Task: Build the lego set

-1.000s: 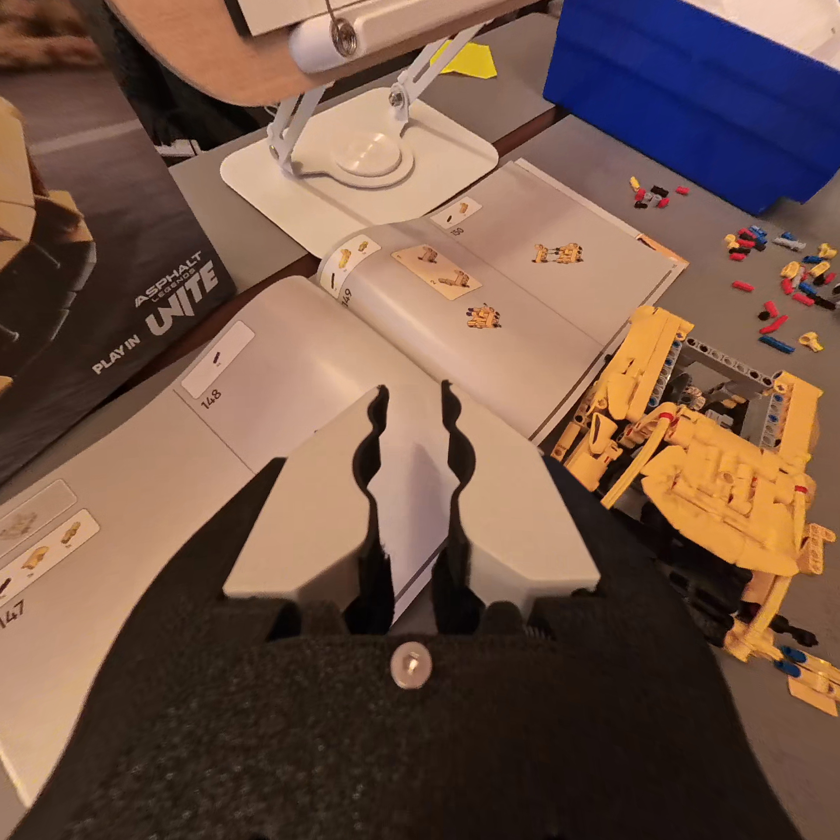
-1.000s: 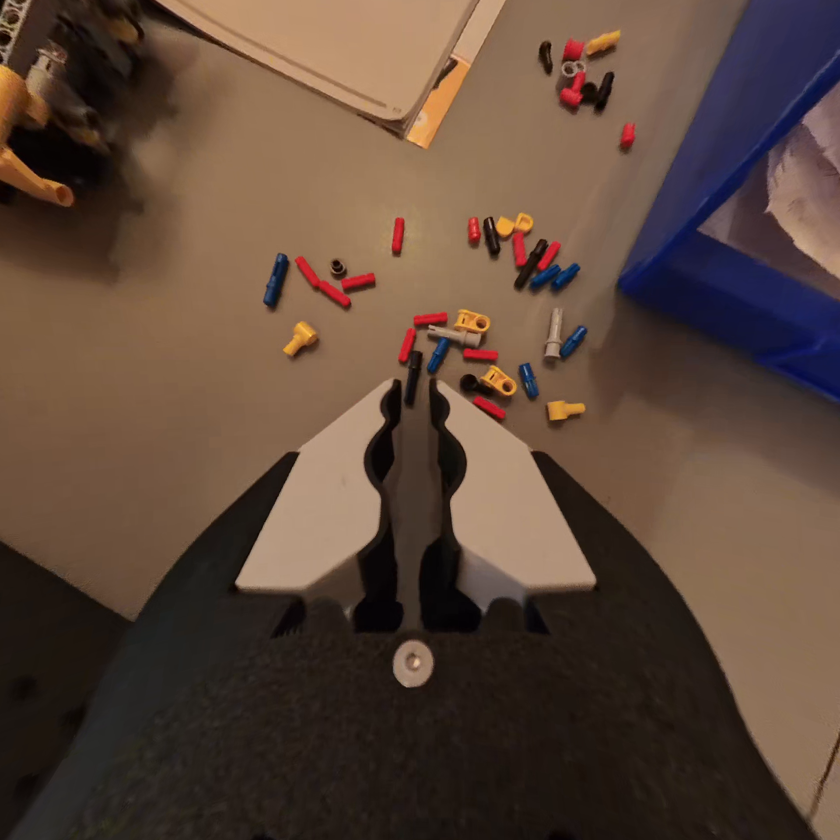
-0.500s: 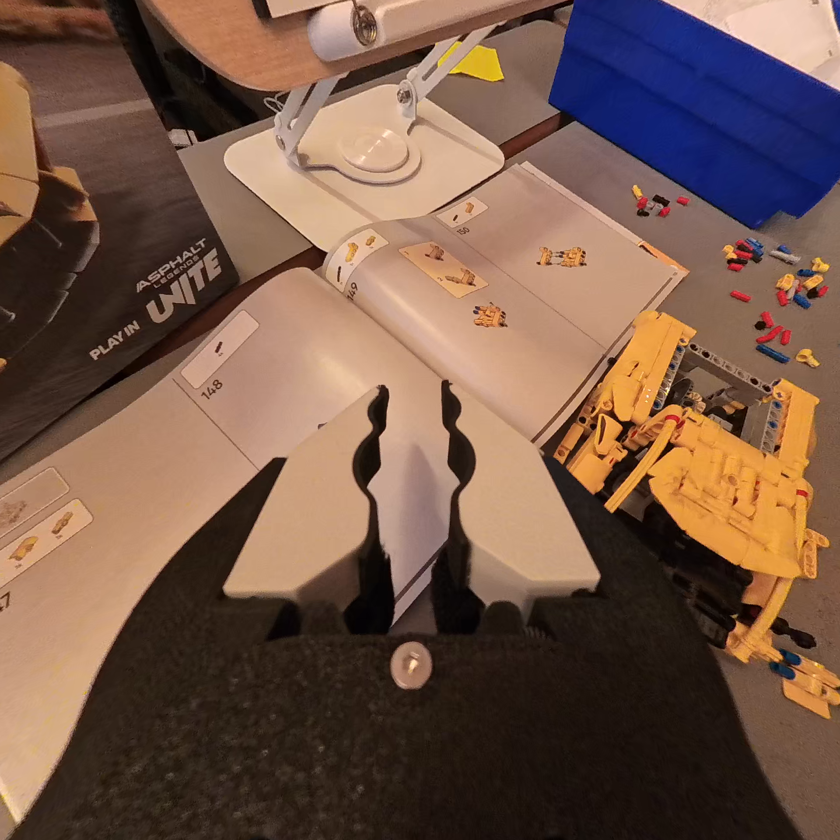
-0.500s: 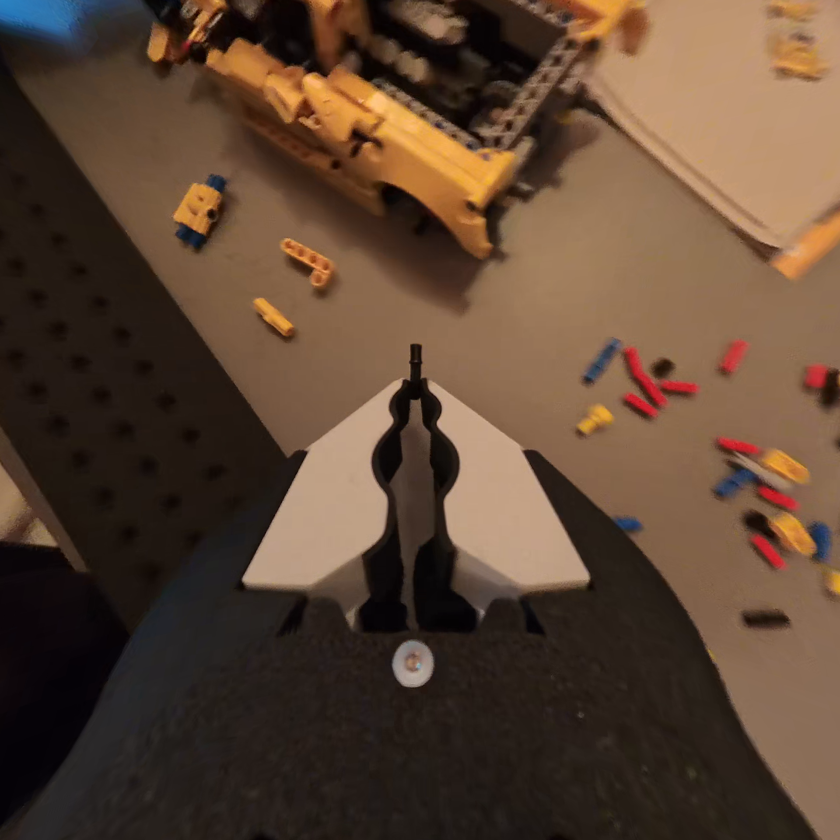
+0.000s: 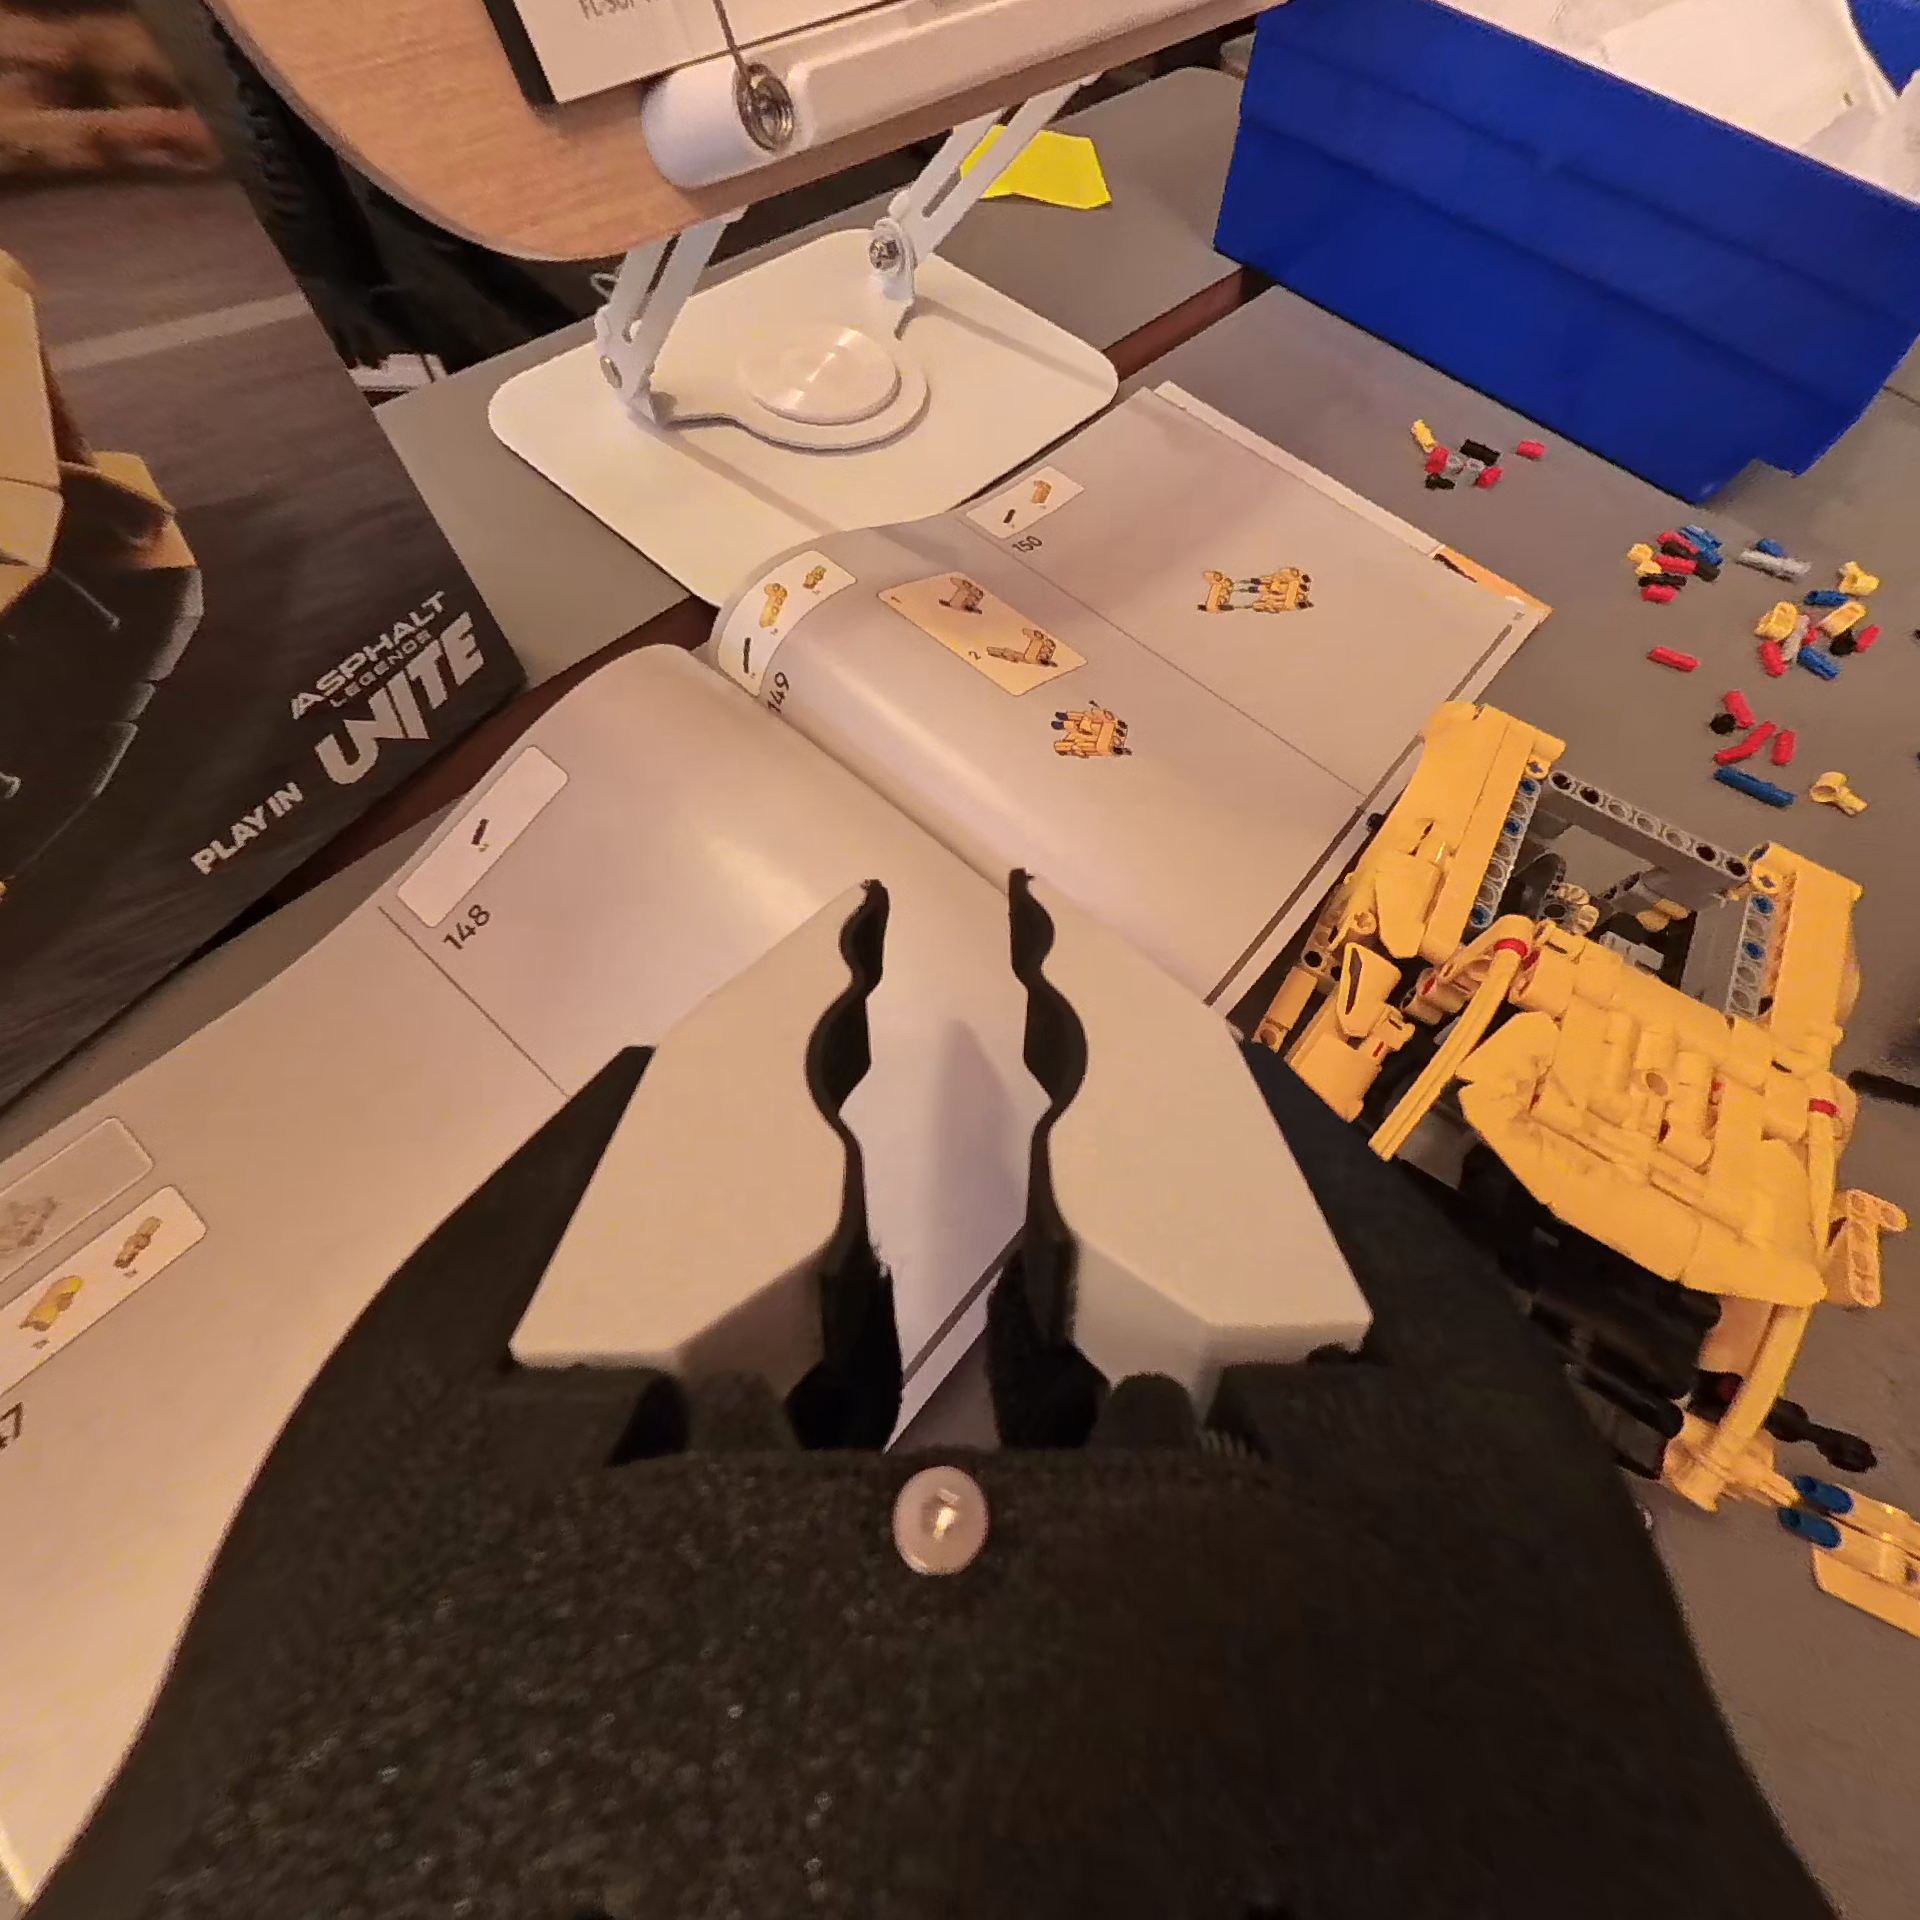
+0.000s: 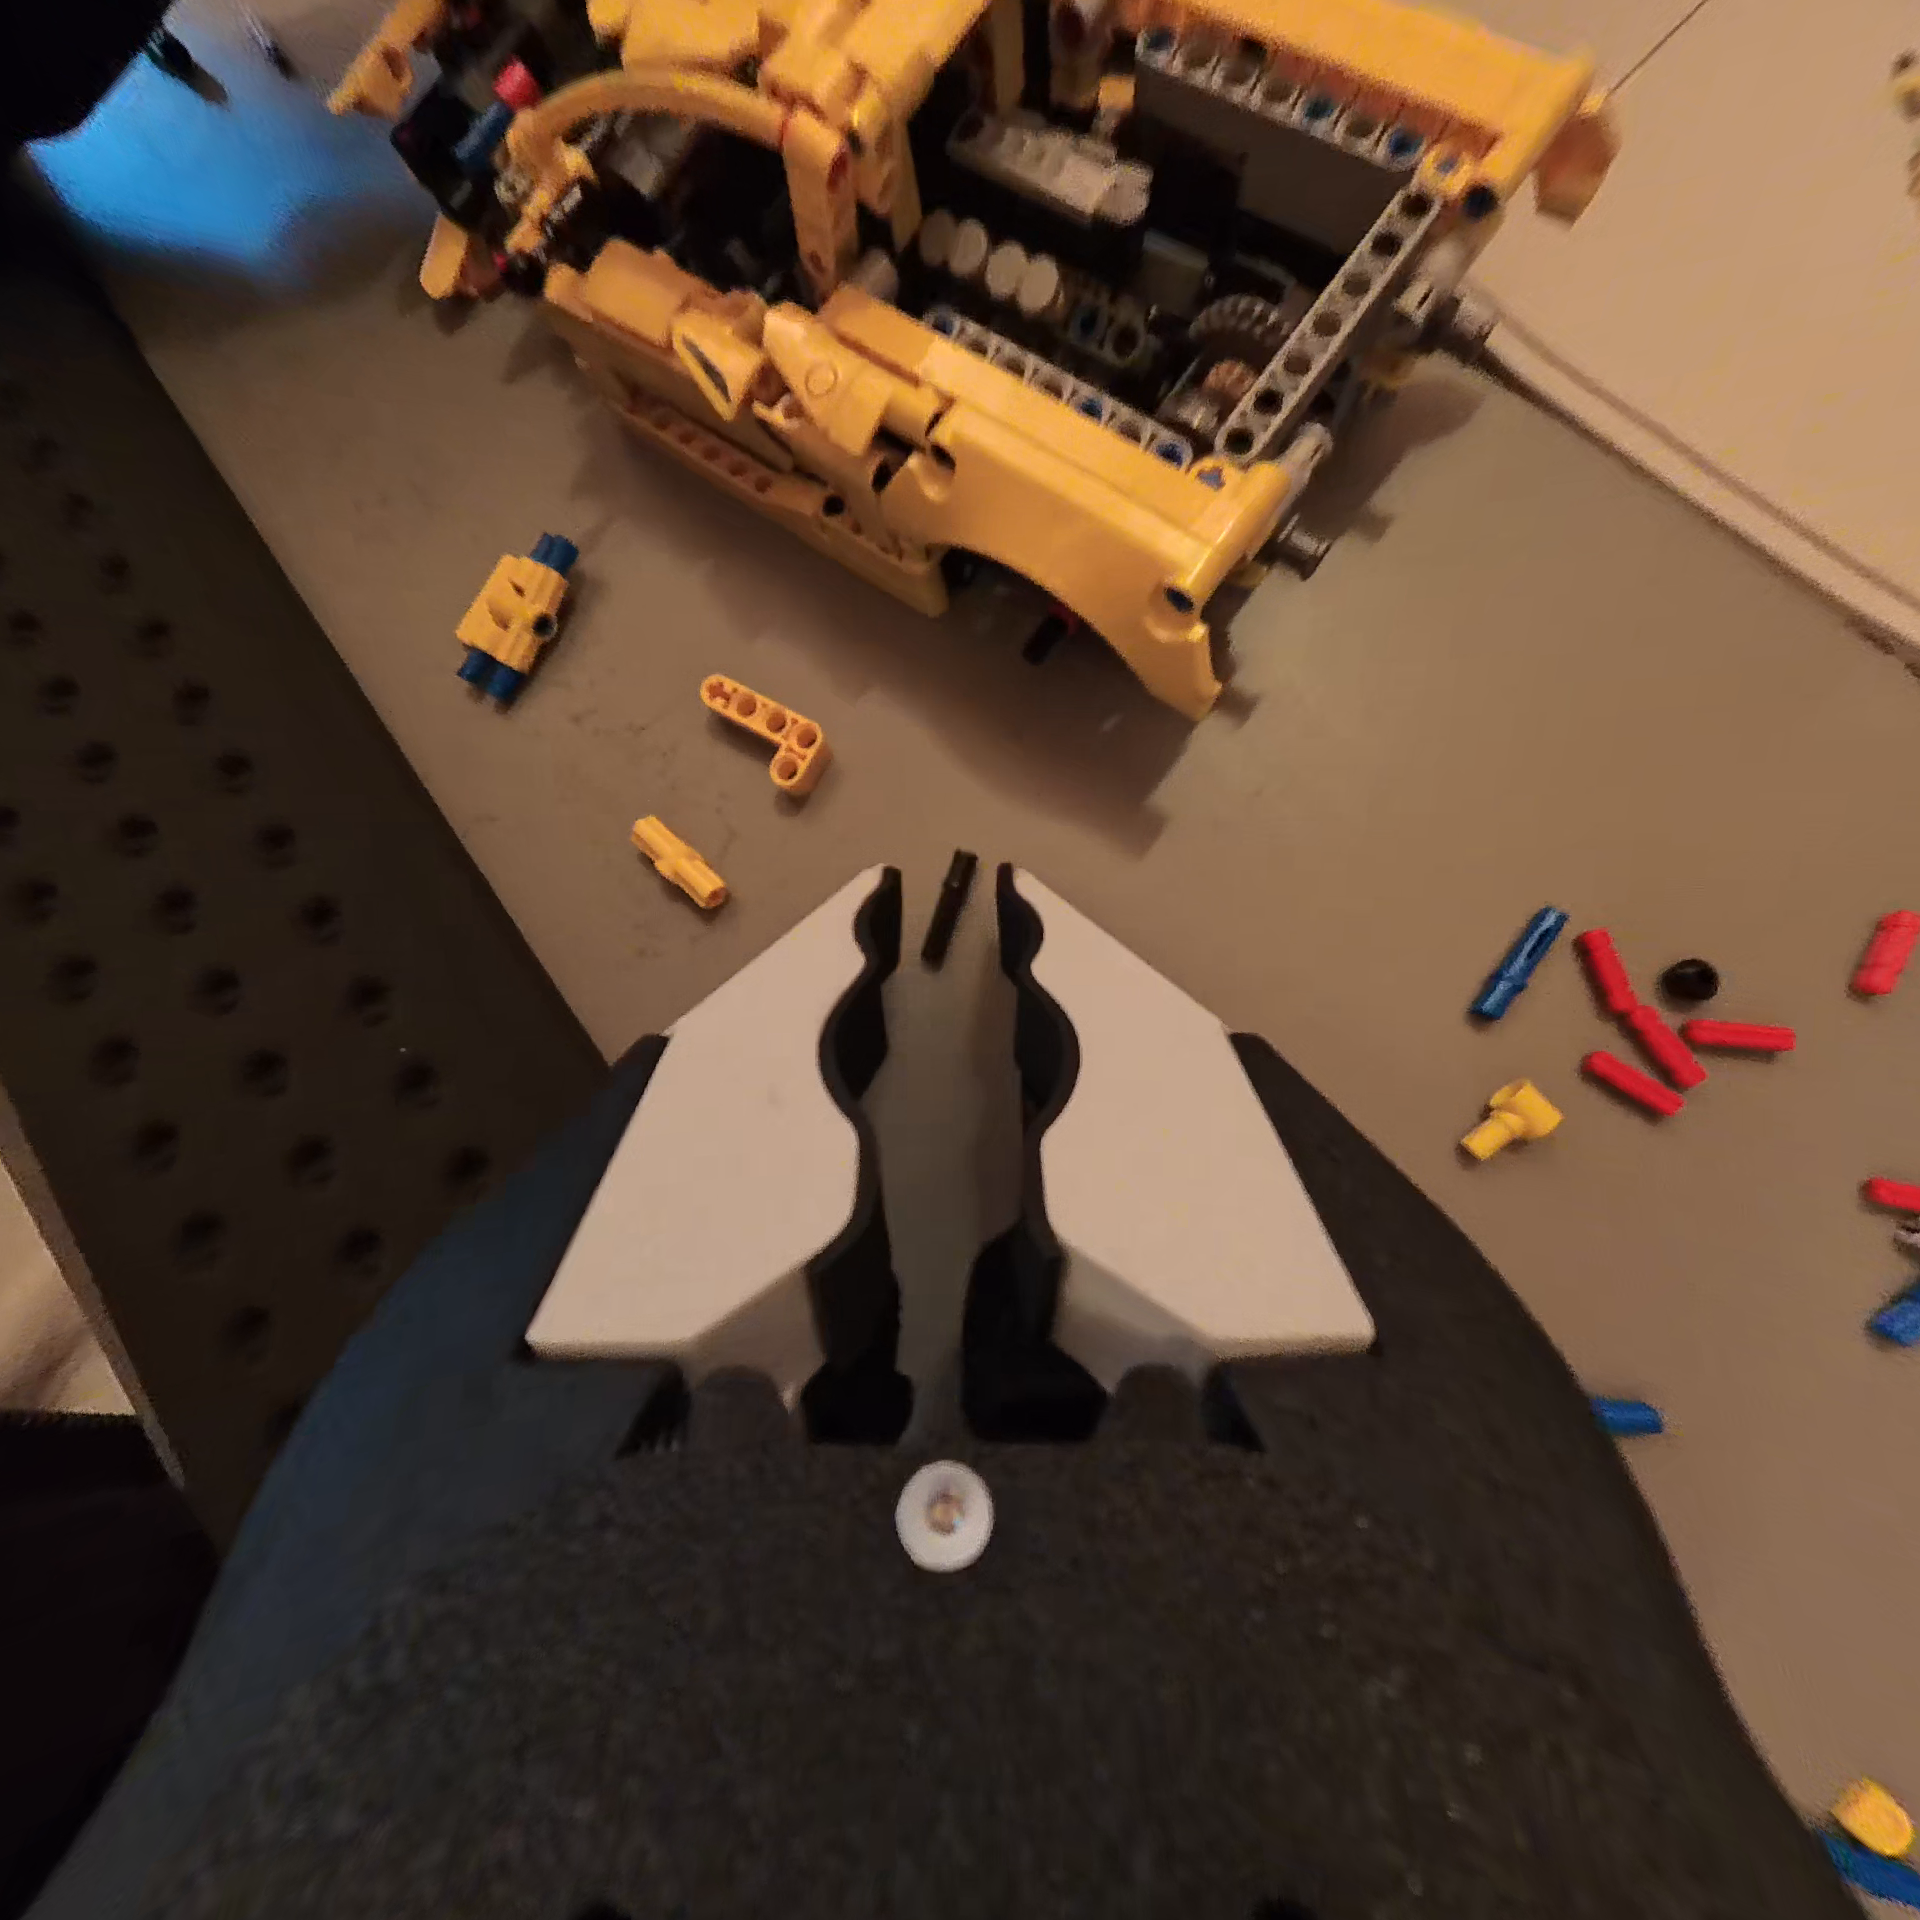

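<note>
The half-built yellow lego car stands on the grey table right of the open instruction booklet. My left gripper hovers over the booklet, open and empty. In the right wrist view the car lies just ahead. My right gripper is open, and a small black pin sits loose between its tips, touching neither jaw. Whether the pin rests on the table I cannot tell.
A yellow L-beam, a yellow pin and a yellow block with blue pins lie near the car. Loose red, blue and black pins lie right. A blue bin, white stand base and set box stand behind. The left gripper's tips are roughly 30 centimeters from the right gripper's.
My right gripper closed on a black pin at the pile, swung left to the car, and has now opened, letting the pin go. The left gripper has barely moved.
</note>
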